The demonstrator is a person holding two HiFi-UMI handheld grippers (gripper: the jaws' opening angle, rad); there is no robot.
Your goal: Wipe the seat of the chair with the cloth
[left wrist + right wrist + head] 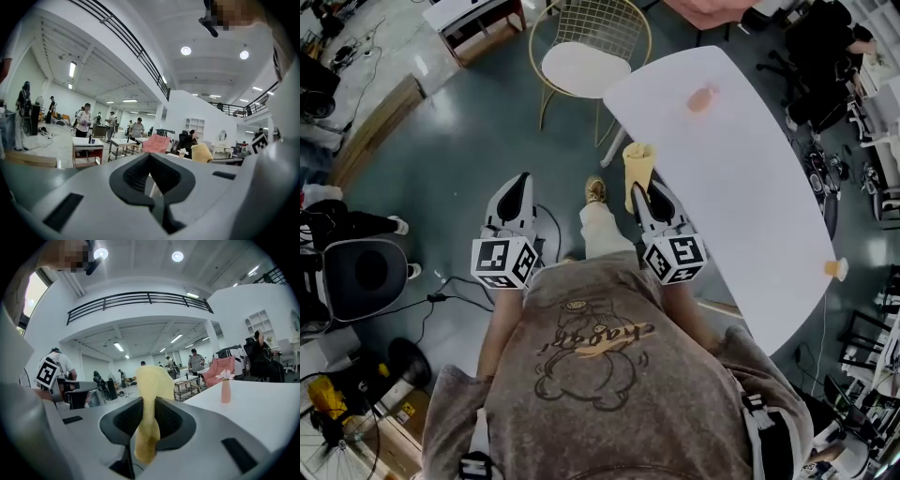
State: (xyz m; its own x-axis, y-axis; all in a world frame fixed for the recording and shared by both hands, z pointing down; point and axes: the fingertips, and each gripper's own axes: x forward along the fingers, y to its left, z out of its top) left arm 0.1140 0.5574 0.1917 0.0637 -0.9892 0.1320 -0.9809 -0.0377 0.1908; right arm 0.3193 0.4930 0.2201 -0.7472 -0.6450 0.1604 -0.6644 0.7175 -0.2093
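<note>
The person's grey-brown printed shirt (600,375) fills the bottom of the head view, and both grippers are held out just ahead of it, each with its marker cube towards the body. The right gripper (639,190) is clamped on a yellow cloth (637,164); in the right gripper view the cloth (152,380) is pinched between the two dark pads, its upper part standing above the jaws and a short end hanging below them. The left gripper (521,180) holds nothing, and its own view shows the jaws of the left gripper (150,157) pressed together. The cloth hangs over the floor just beside the near edge of a white table (741,216), which carries a small pink vase (701,97). The chair (581,66), gold wire with a pale round seat, stands further ahead, well apart from both grippers; what may be its wire back shows faintly beyond the left jaws.
</note>
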